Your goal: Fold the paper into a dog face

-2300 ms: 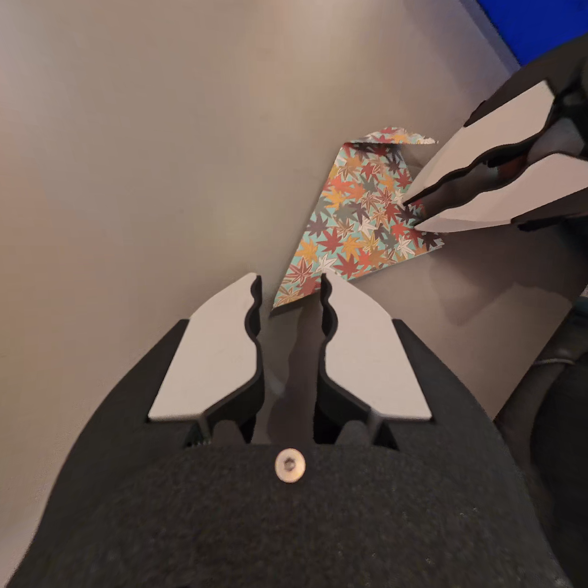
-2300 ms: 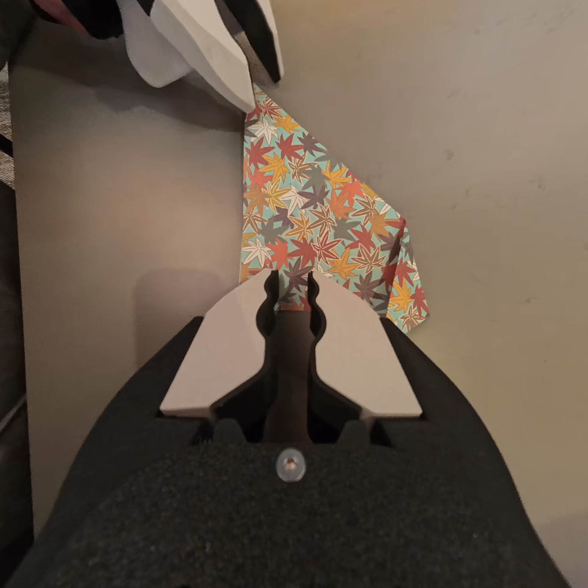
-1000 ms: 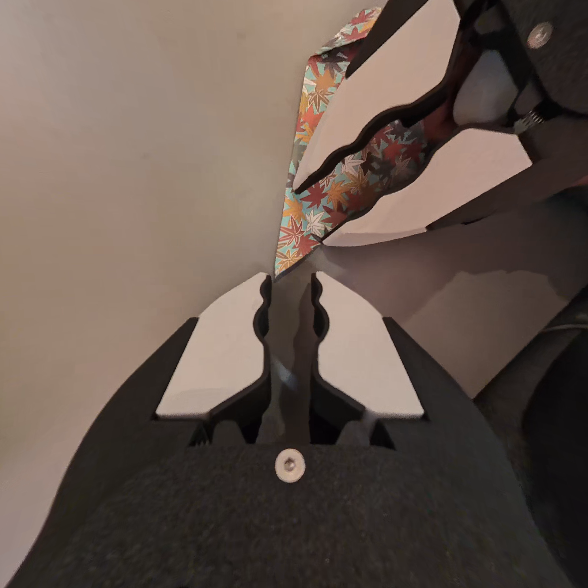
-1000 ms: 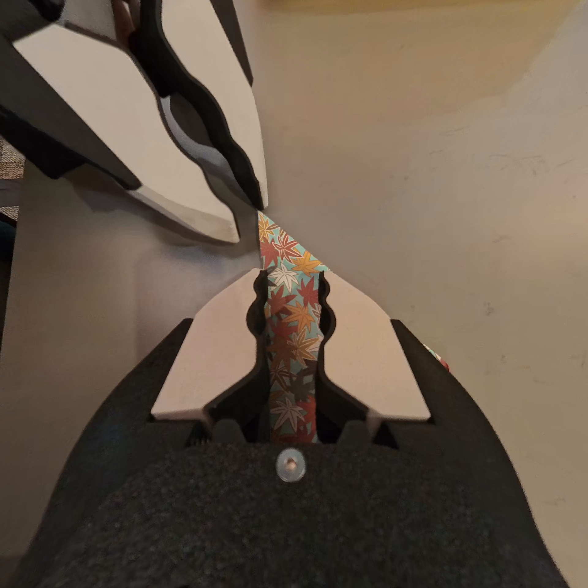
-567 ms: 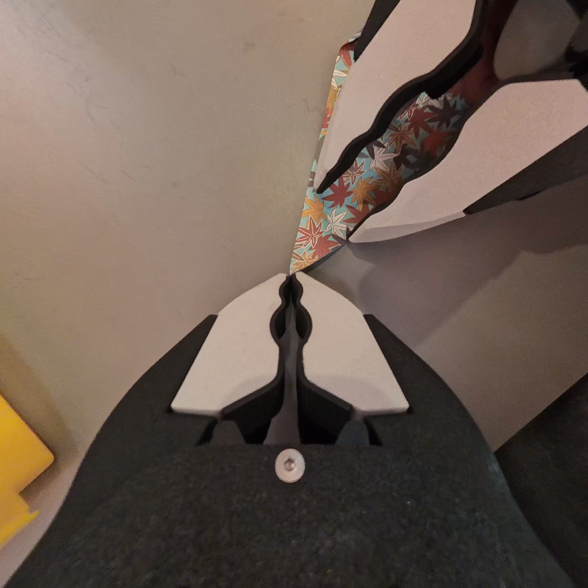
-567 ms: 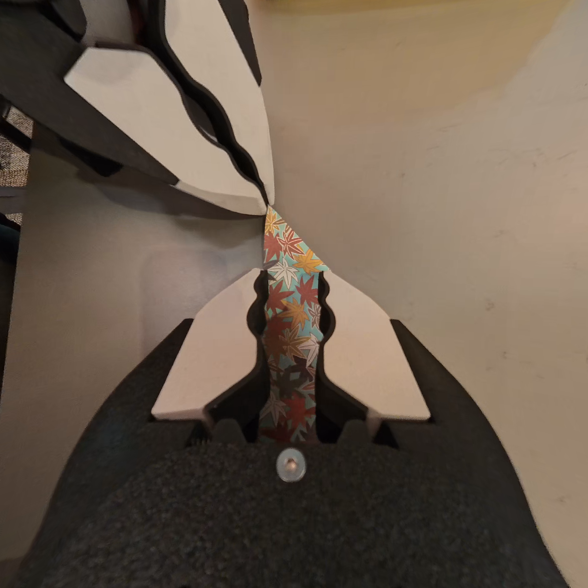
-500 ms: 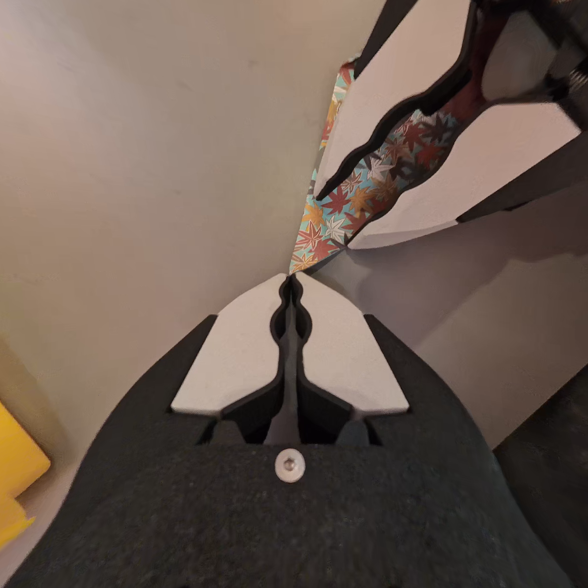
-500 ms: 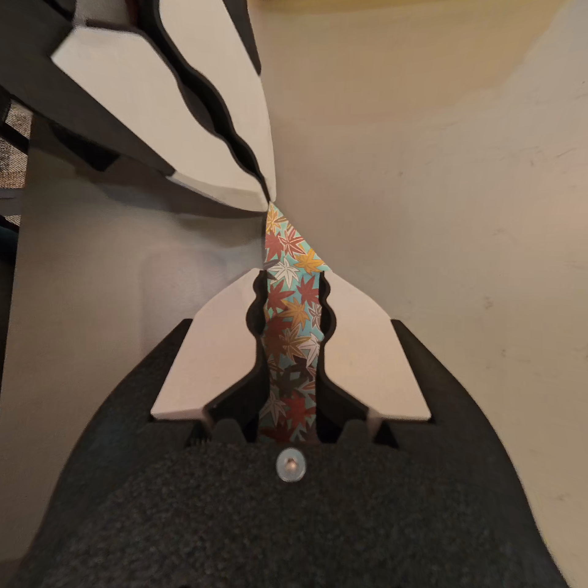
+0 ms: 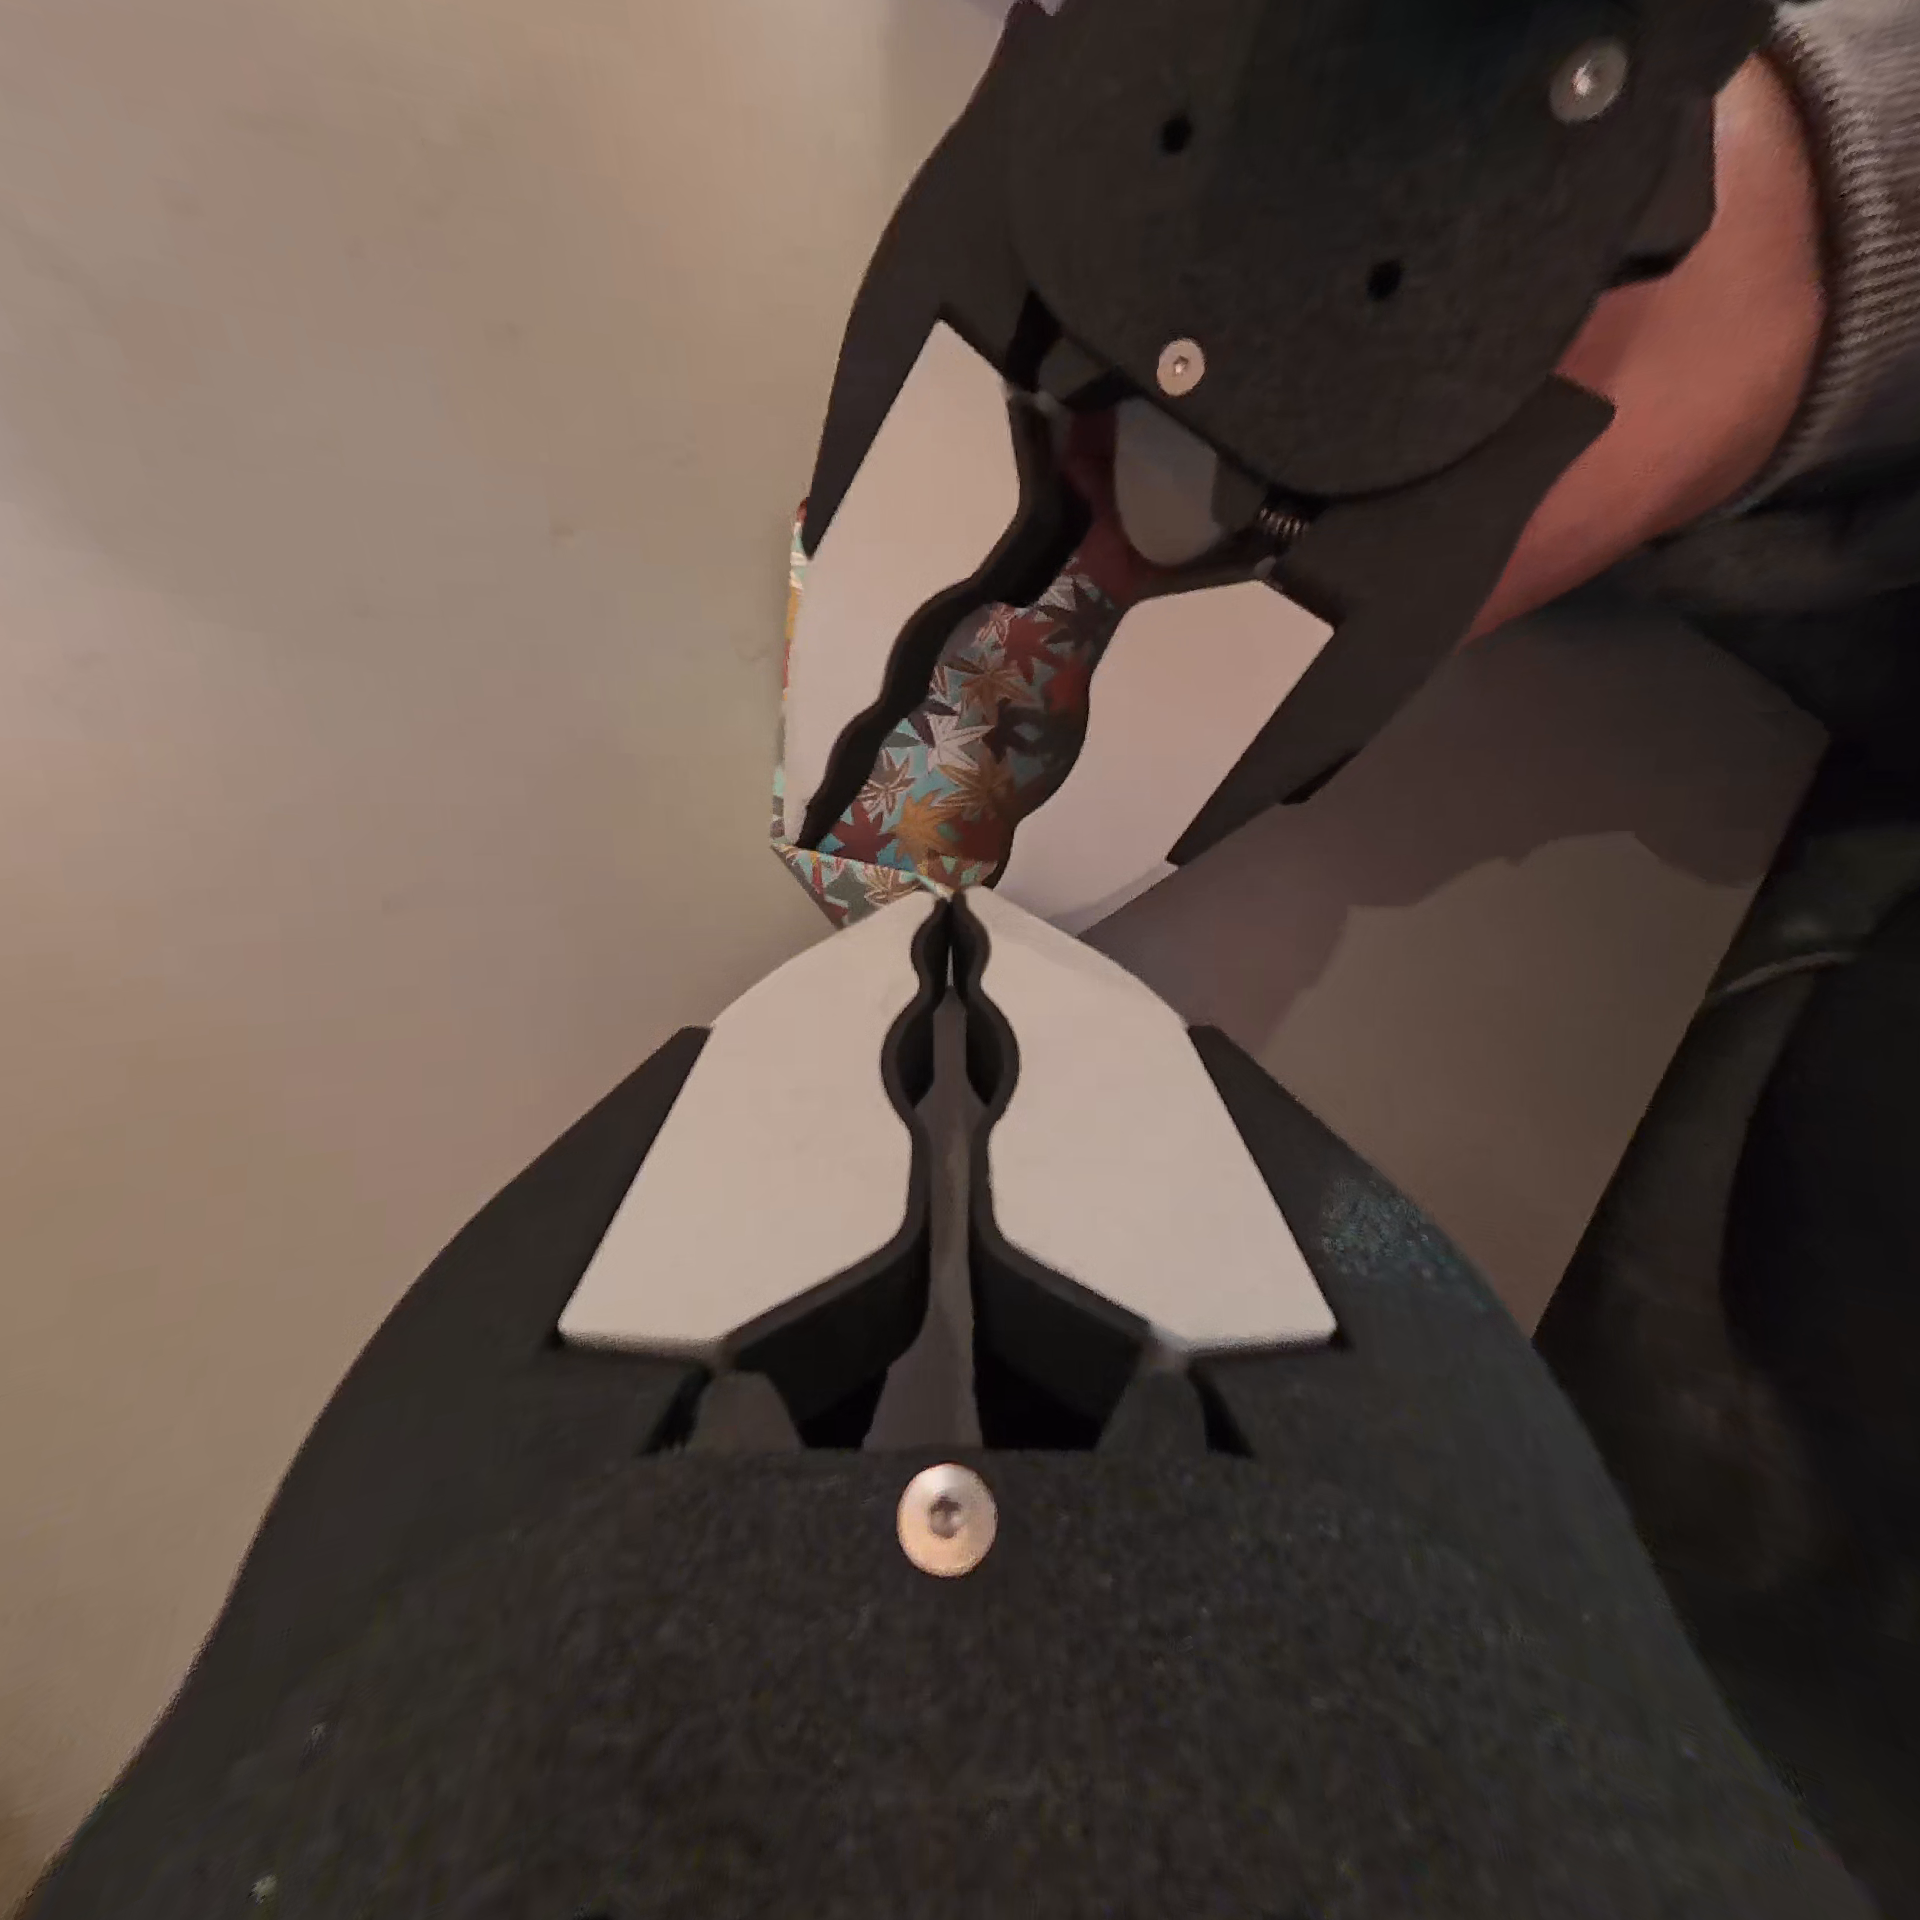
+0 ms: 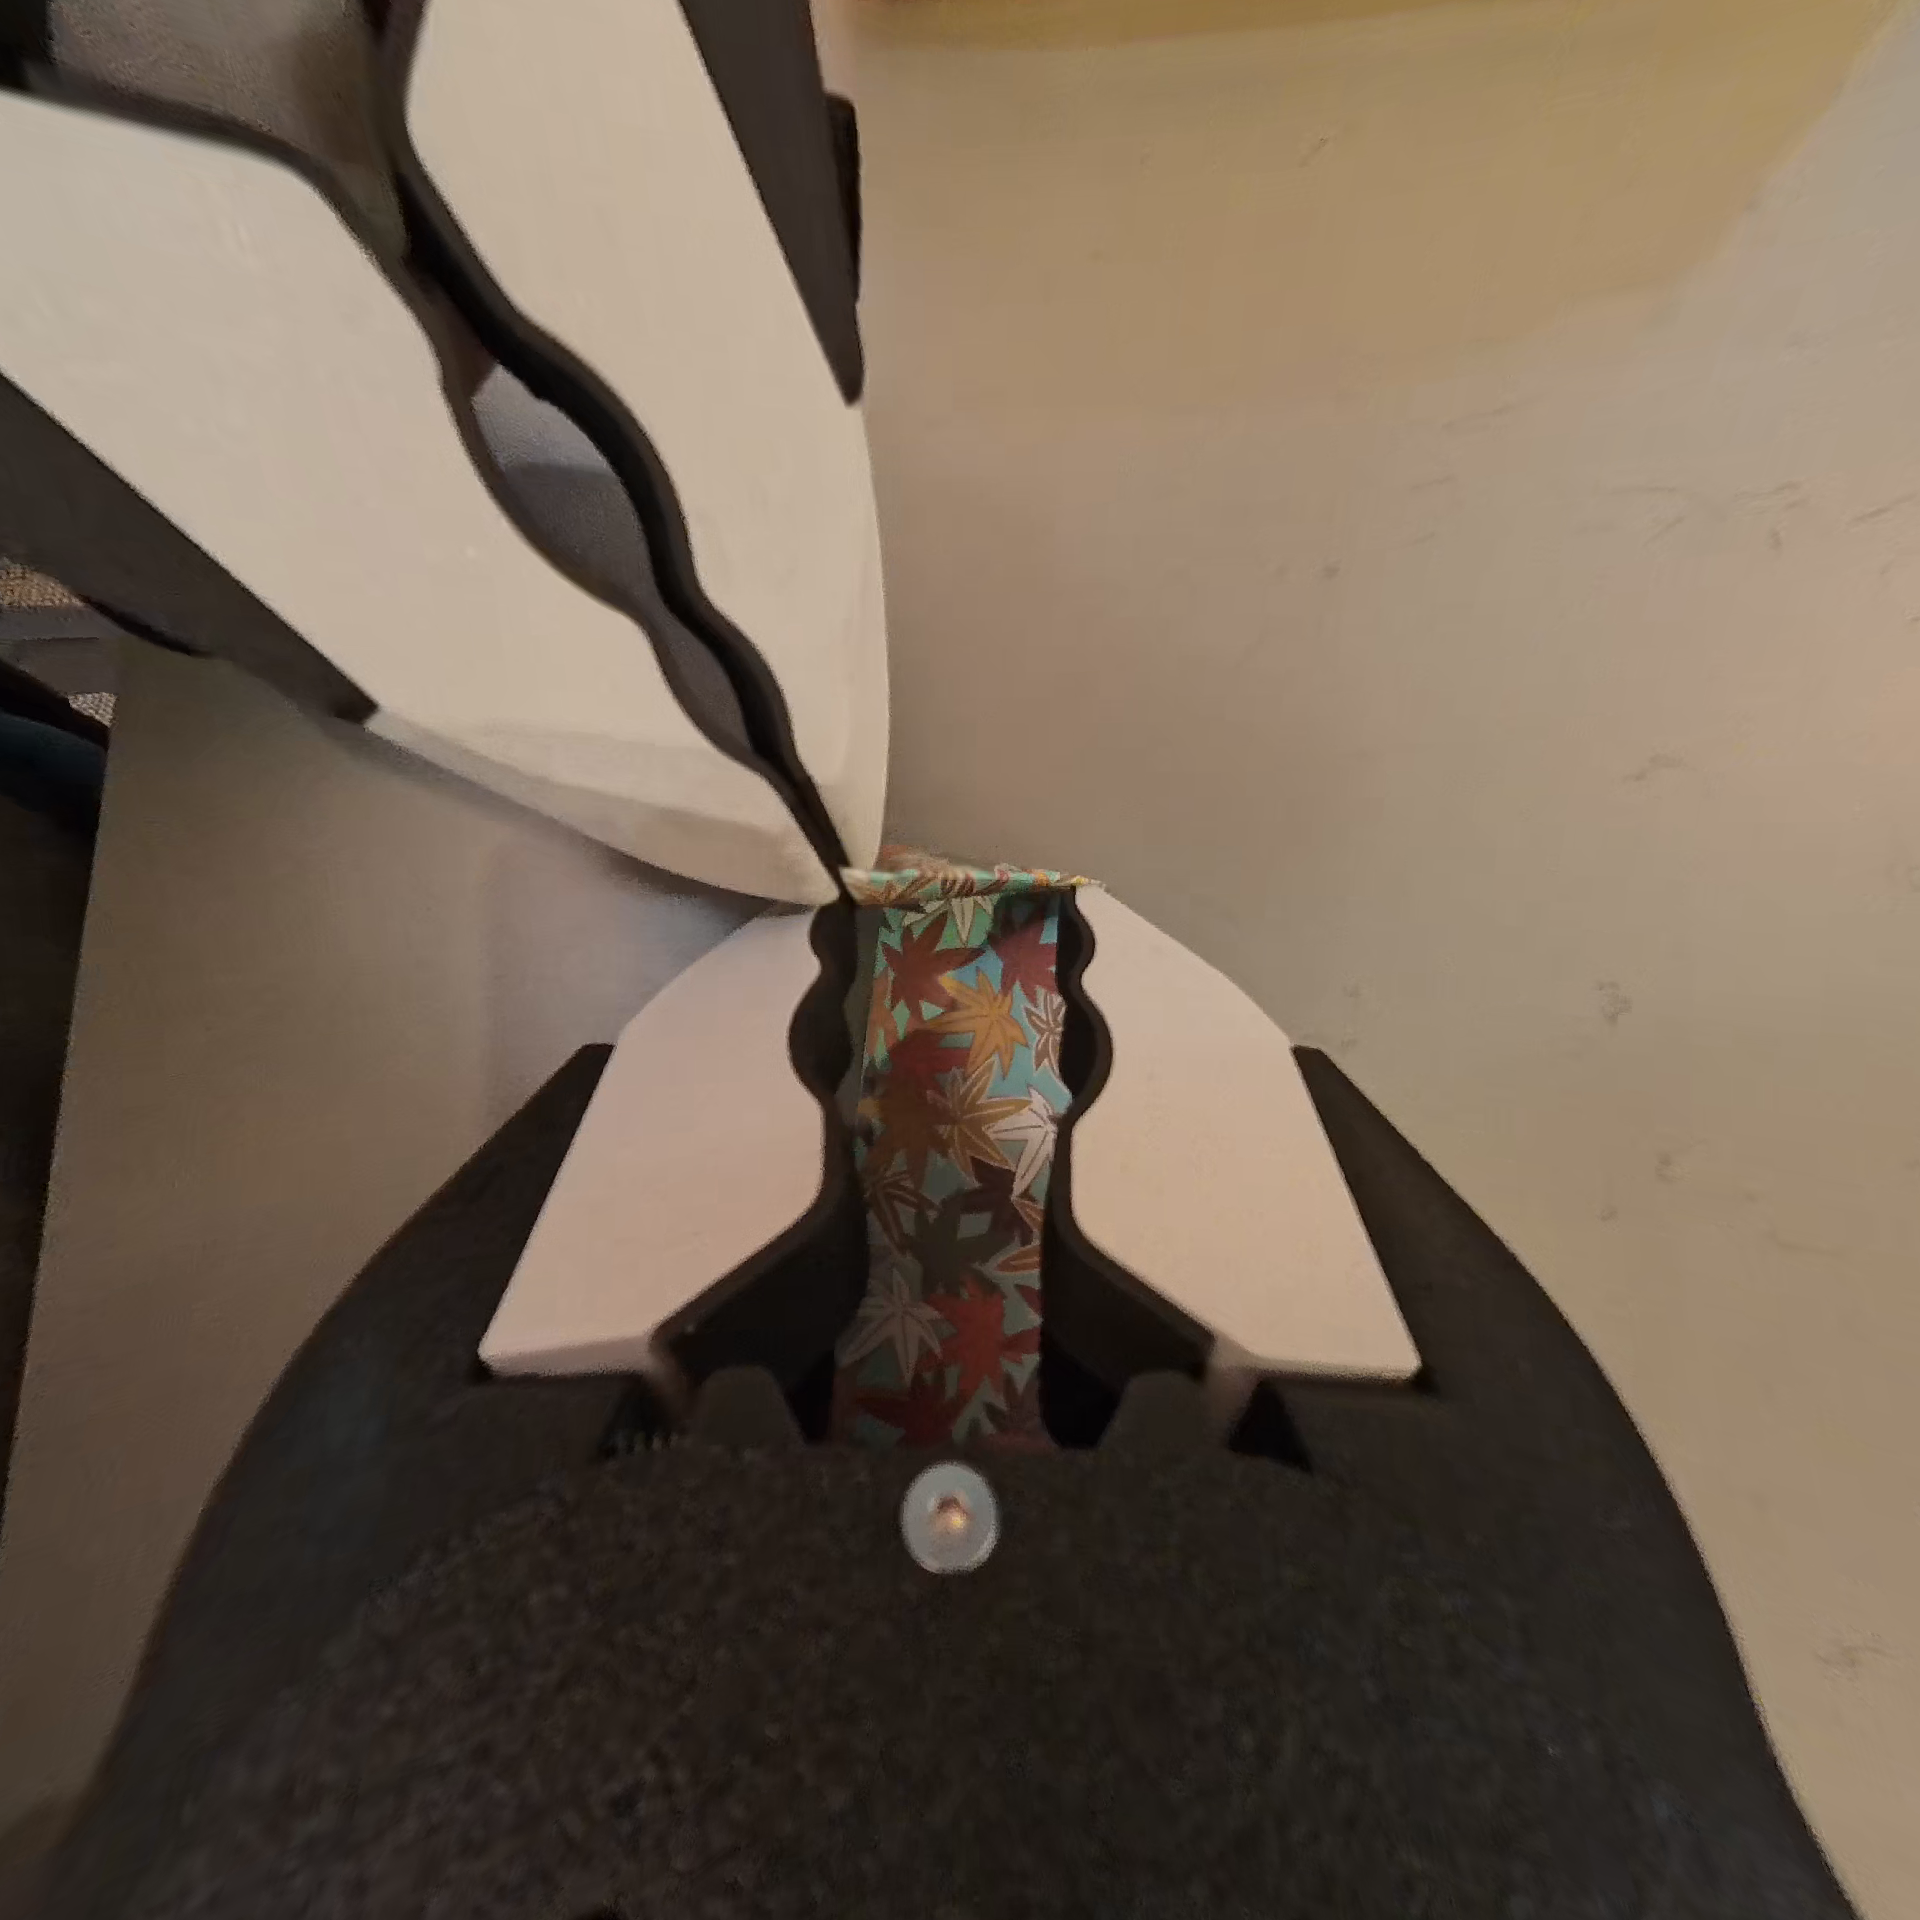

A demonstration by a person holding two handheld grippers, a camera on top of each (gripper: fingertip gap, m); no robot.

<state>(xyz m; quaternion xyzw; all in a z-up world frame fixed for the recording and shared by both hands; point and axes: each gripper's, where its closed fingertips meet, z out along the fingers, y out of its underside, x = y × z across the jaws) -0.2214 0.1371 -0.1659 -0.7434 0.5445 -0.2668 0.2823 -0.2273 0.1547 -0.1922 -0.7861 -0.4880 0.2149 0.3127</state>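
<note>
The paper, patterned with maple leaves on teal, lies on the beige table. My right gripper is open and rests over the paper, which shows in the gap between its fingers. The paper's far point is folded back into a short flap along a straight edge. My left gripper is shut, its tips pinching the flap's corner. In the right wrist view the left gripper comes in from the upper left. In the left wrist view the right gripper lies over the paper.
A person's hand with a grey sleeve holds the right gripper. The table's edge runs at the right of the left wrist view, with dark ground beyond. A yellowish patch shows at the table's far side. Left and right tips are no more than a few centimetres apart.
My left gripper closed, then moved toward the right gripper with the paper's point, which now lies folded back as a flap. The right gripper stayed open over the paper.
</note>
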